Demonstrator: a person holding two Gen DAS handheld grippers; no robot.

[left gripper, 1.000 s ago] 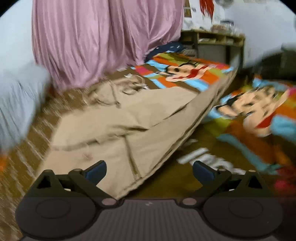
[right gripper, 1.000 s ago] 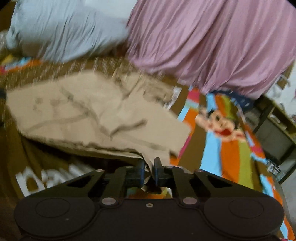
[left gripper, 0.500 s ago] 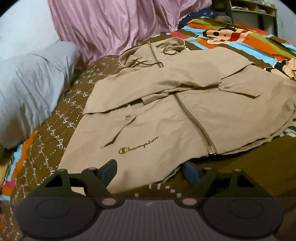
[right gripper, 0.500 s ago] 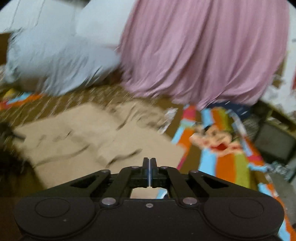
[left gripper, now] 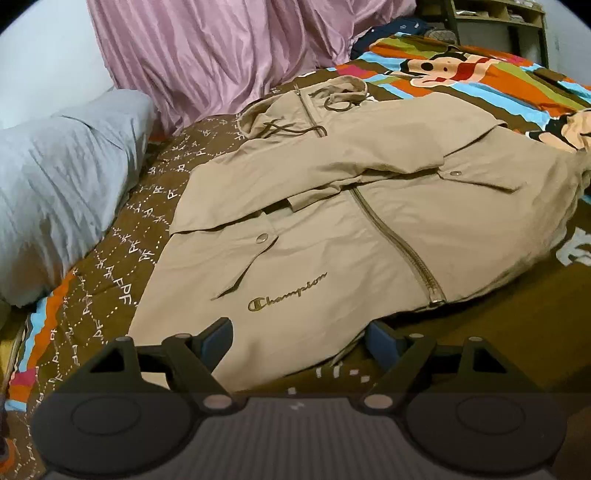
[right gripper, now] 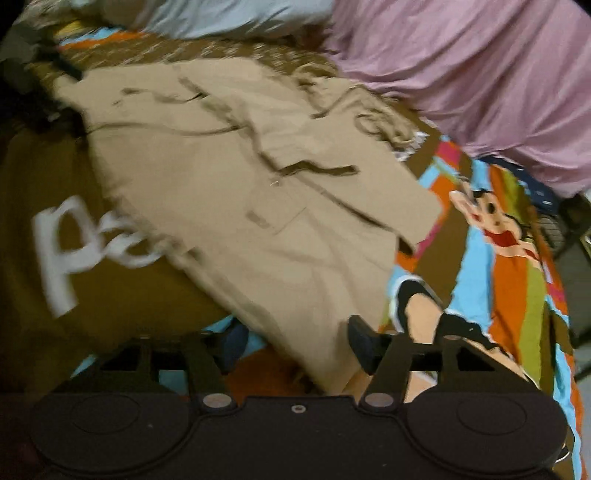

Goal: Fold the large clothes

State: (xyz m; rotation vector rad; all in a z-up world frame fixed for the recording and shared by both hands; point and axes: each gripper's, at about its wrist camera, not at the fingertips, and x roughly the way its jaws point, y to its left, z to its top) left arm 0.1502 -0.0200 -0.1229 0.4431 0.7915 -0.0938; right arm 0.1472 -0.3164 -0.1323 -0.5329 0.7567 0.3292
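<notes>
A tan zip-up jacket (left gripper: 332, 229) with a hood and a gold chest logo lies spread face up on the bed, one sleeve folded across its chest. My left gripper (left gripper: 299, 338) hovers open at the jacket's near hem, fingers wide on either side of the fabric edge and not pressing on it. In the blurred right wrist view the same jacket (right gripper: 240, 184) stretches away from me. My right gripper (right gripper: 298, 339) is low over its near corner with jaws opening. The cloth lies between the fingers, untouched by the pads.
A brown and striped cartoon bedspread (left gripper: 461, 74) covers the bed. A grey pillow (left gripper: 55, 184) lies at the left, and a pink curtain (left gripper: 221, 55) hangs behind the hood. A wooden shelf (left gripper: 498, 22) stands at the far right.
The jacket went from hanging off the right gripper to lying flat on the bed. The right gripper let go of the corner, sank and opened. The left gripper dropped to the hem.
</notes>
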